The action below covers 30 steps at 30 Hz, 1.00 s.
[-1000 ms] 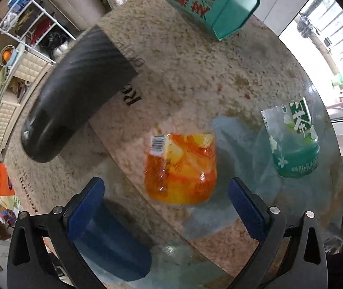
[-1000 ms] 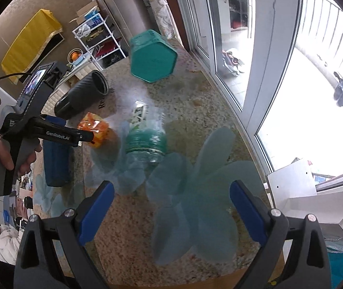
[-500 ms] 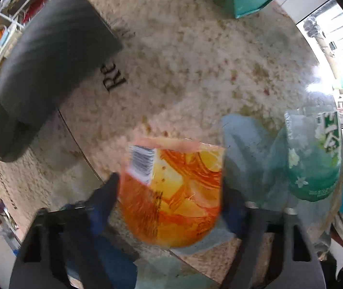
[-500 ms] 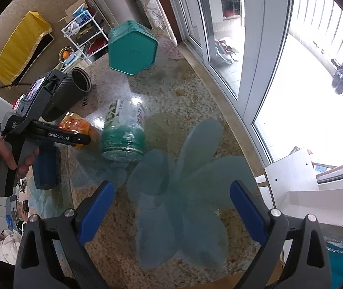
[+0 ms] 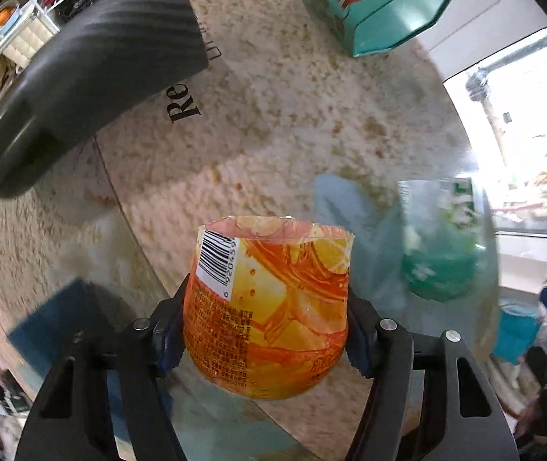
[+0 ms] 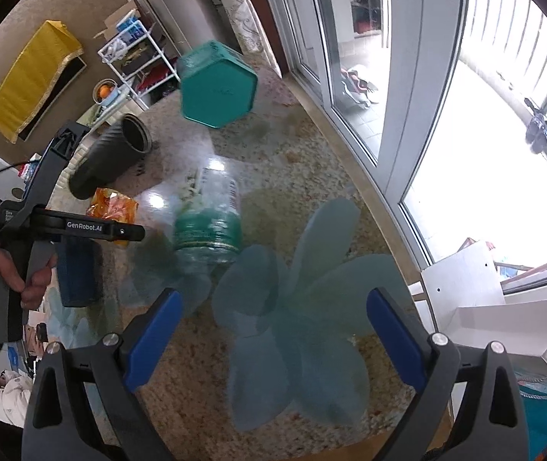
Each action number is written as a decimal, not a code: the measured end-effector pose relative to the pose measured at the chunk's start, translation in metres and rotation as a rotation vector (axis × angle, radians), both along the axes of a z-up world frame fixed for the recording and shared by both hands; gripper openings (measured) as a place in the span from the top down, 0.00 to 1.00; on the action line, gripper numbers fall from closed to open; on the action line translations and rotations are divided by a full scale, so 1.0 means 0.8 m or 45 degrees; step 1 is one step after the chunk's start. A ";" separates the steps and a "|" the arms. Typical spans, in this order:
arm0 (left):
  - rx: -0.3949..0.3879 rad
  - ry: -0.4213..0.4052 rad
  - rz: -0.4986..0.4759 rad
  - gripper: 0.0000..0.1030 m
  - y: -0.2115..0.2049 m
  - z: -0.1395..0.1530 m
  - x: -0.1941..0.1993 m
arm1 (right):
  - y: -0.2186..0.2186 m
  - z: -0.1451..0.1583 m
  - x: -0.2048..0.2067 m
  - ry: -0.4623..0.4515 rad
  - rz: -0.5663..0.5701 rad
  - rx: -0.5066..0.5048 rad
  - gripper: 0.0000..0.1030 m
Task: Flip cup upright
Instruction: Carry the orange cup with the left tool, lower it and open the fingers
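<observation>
Jaws of the left gripper [image 5: 265, 330] clamp the orange cup [image 5: 269, 307], held above the table [image 5: 273, 115]; the right gripper [image 6: 273, 338] is spread wide, holding nothing. Four more containers: green cup [image 6: 208, 226], black tumbler [image 6: 112, 161], teal box [image 6: 215, 84], blue cup [image 6: 79, 272]. Only the right wrist view shows the table edge by the window [image 6: 350, 38].

Bright window [image 6: 477, 146] glare, motion blur, fisheye warping

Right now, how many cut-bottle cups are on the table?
2: the orange cup gripped by the left gripper, and the green cup beside it, ahead of the open right gripper.
</observation>
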<state>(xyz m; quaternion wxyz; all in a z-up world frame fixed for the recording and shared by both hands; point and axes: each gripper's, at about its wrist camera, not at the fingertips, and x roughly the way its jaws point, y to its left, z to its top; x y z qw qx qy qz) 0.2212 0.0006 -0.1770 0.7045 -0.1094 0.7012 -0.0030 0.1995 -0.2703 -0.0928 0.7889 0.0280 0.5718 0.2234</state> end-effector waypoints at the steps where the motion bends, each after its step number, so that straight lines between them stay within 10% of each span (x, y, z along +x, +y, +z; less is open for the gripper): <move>1: -0.023 -0.014 0.016 0.32 0.001 0.006 -0.009 | 0.001 0.005 -0.003 -0.012 0.004 0.005 0.06; 12: -0.103 -0.216 0.174 0.32 -0.013 0.080 -0.119 | 0.014 0.046 -0.054 -0.103 0.010 0.027 0.06; 30: -0.200 -0.048 0.412 0.31 -0.062 0.023 -0.224 | 0.035 0.039 -0.090 -0.085 0.185 -0.029 0.06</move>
